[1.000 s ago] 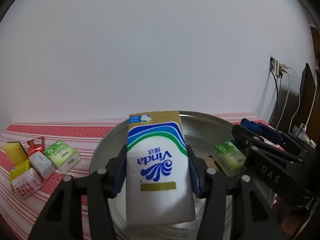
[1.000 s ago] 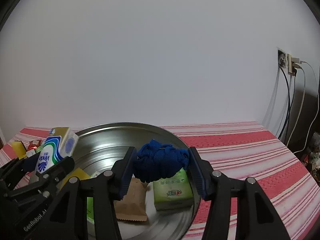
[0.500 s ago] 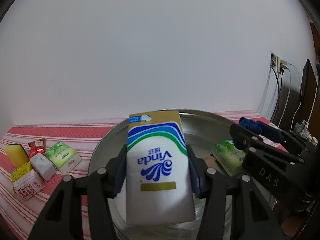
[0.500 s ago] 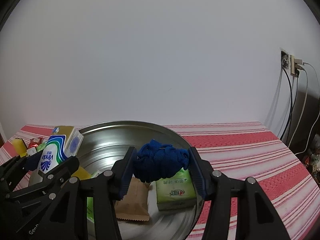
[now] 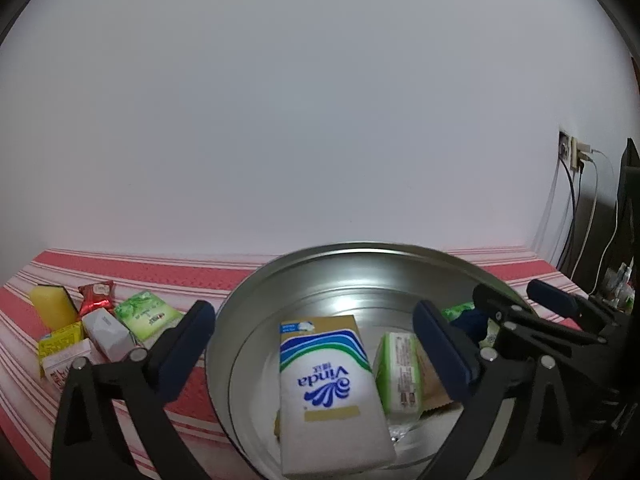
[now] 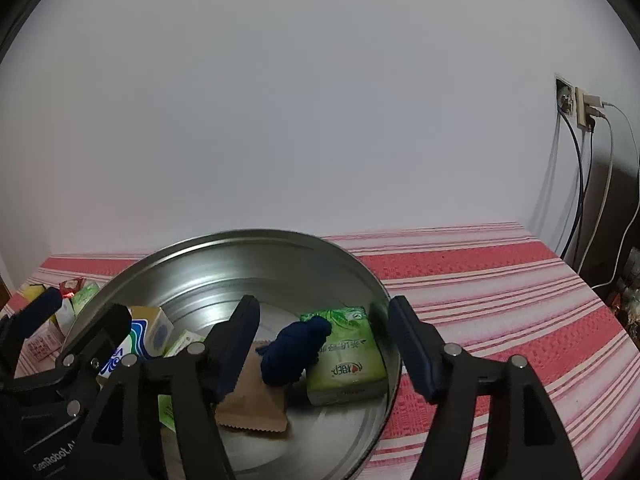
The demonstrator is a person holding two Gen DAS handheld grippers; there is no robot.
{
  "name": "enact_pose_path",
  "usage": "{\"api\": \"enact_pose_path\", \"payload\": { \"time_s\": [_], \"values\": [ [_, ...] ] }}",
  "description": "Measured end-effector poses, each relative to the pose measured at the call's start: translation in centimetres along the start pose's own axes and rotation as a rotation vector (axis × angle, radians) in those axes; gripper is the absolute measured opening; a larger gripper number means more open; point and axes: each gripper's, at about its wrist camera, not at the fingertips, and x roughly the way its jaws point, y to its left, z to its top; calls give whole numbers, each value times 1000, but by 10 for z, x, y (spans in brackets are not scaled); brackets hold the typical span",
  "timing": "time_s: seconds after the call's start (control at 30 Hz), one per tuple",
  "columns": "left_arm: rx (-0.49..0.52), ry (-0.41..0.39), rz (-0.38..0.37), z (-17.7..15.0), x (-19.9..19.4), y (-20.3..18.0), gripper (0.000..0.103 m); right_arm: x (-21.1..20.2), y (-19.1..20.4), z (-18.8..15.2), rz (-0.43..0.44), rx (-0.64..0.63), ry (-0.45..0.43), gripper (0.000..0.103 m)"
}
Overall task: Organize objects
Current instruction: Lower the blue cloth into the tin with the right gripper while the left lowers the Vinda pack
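Both tools opening, nothing clamped: left tool (image 5: 314, 346) could clip the tissue pack (image 5: 330, 392) in the basin (image 5: 360, 250), right tool (image 6: 324, 344) snag the blue bundle (image 6: 296, 350).

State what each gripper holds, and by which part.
Nothing. Left gripper, jaws opening, is clear of the Vinda pack; right gripper, opening, clear of the blue cloth.

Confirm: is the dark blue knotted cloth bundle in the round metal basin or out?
In. The dark blue knotted cloth bundle lies inside the round metal basin, against a green tissue pack.
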Motion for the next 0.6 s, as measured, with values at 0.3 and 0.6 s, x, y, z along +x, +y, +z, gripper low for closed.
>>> {"api": "enact_pose_path", "payload": {
  "time_s": [0.3,0.6],
  "values": [
    [-38,-111,141,7,-15,19,103,-33,-23,2,-49,117,-208,69],
    [-199,-80,205,5,-7,59,103,-39,-56,0,-120,253,-272,70]
  ]
}}
